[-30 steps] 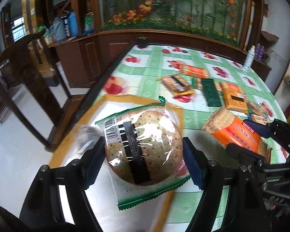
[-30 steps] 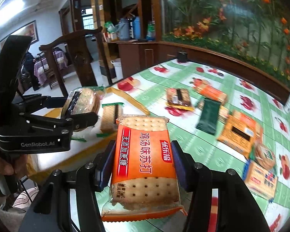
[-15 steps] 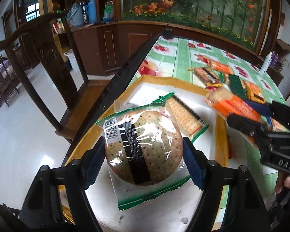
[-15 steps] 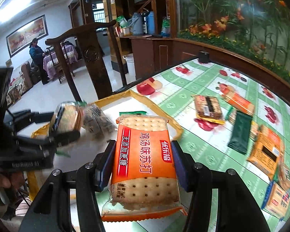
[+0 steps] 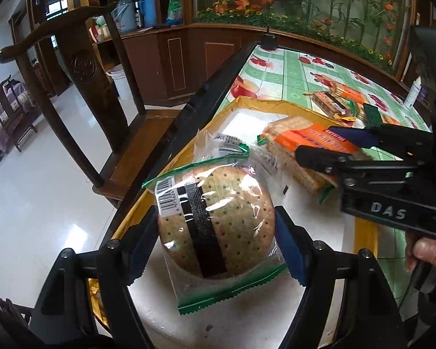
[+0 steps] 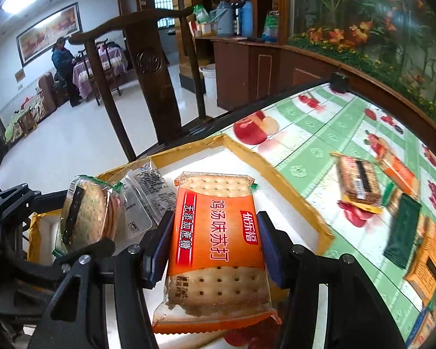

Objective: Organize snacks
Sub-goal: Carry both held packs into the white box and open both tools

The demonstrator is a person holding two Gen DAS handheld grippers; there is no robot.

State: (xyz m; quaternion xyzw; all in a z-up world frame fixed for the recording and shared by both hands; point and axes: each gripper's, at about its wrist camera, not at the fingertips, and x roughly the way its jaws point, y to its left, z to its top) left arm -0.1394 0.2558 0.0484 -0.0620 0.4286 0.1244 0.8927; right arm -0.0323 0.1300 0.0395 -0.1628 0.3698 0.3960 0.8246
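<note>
Both grippers had carried their packs from over the fruit-print table (image 6: 328,145) to above the yellow-rimmed tray (image 6: 279,174) at its near edge. I had the left gripper (image 5: 215,232) clamped on the round cracker pack (image 5: 218,221), just inside the tray's left rim with bare white tray floor below. My right gripper (image 6: 215,244) pinched the orange soda-cracker pack (image 6: 218,232) beside it, a clear-wrapped packet (image 6: 145,200) between them and loose snacks (image 6: 360,183) well apart across the table.

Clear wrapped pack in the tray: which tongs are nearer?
Left. The left tongs, shut on the round cracker pack, sit right against the clear wrapped pack; the right tongs, holding the orange soda-cracker pack, are just beside.
</note>
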